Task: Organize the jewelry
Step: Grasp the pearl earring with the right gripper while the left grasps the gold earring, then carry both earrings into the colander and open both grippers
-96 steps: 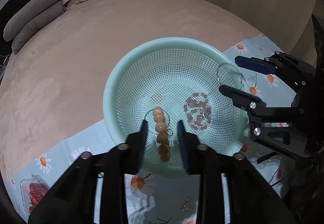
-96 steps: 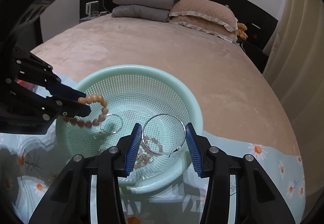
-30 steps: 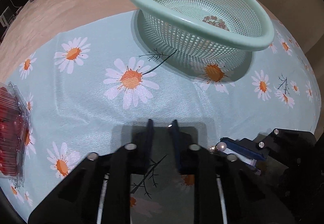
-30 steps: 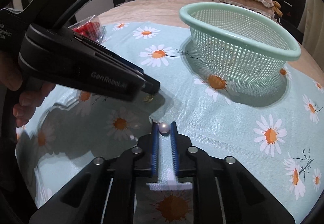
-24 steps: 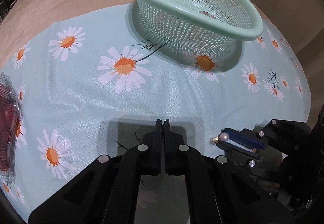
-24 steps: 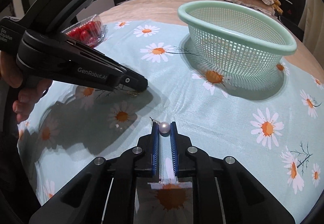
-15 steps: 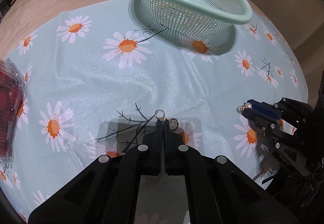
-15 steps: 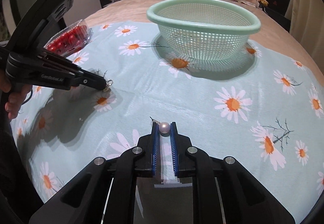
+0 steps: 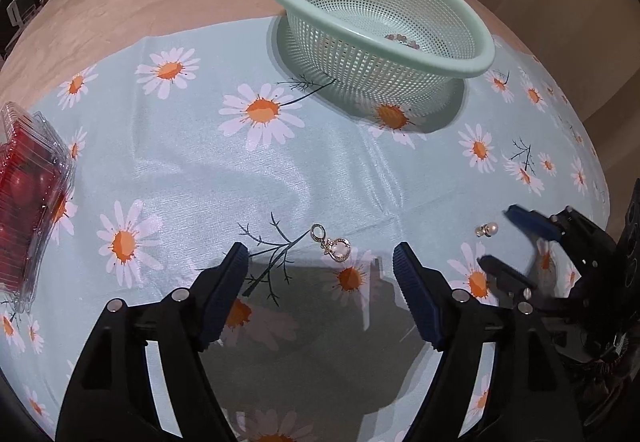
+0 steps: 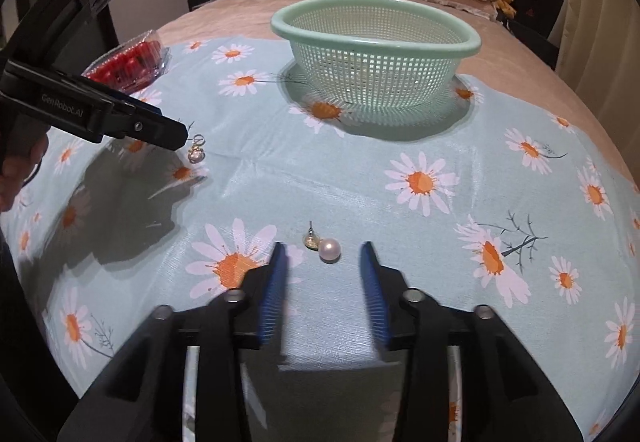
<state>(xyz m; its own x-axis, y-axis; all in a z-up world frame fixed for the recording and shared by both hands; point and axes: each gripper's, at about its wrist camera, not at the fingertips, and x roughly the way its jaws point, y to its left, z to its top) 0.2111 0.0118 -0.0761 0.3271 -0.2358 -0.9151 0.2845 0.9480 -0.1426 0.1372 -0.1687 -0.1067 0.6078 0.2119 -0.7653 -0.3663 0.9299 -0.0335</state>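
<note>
Both claws, pinched shut half second ago, now spreading apart, each piece dropped free onto cloth. Left claw [image 9: 320, 262] opening, nothing pressing its pads; small gold ring-clasp charm earring [image 9: 334, 245] lying just ahead between jaws. Right claw [image 10: 323, 262] opening; white pearl stud earring [image 10: 325, 247] resting between its jaws, untouched. Beyond, mint-green perforated plastic basket [image 10: 376, 54] sitting on daisy-print pale blue cloth [image 10: 400, 146] over bed, beaded bracelet inside. Judging both pieces light, tiny, hard; pearl slippery, likely rolling; better pinching across pearl, or charm by clasp ring.

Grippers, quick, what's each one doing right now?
Left gripper: jaws opening, holding nothing; gold charm on cloth.
Right gripper: jaws opening, holding nothing; pearl earring on cloth.
</note>
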